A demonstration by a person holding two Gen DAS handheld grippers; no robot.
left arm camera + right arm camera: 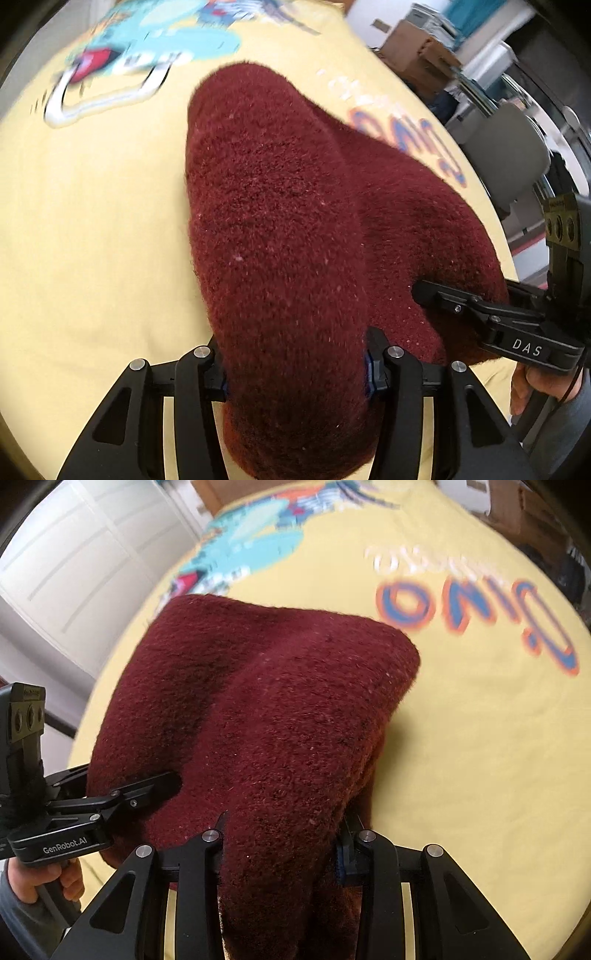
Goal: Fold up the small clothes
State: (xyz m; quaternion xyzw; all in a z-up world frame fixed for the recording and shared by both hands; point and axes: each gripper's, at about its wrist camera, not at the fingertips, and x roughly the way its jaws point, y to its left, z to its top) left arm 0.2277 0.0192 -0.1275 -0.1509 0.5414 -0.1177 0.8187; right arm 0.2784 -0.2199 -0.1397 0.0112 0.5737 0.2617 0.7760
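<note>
Garment: my maroon fuzzy cloth (280, 229), draped over the yellow printed sheet (92, 221).
Left gripper (295, 373): clamped on its near edge.
Right gripper (280, 849): likewise clamped on it.

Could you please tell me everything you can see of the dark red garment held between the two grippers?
The dark red garment is a fuzzy, knit-looking piece flecked with pale lint. It is bunched and doubled over, draping onto the yellow printed sheet. The left gripper pinches one gathered end and the right gripper another, side by side. Its exact type cannot be told.
</note>
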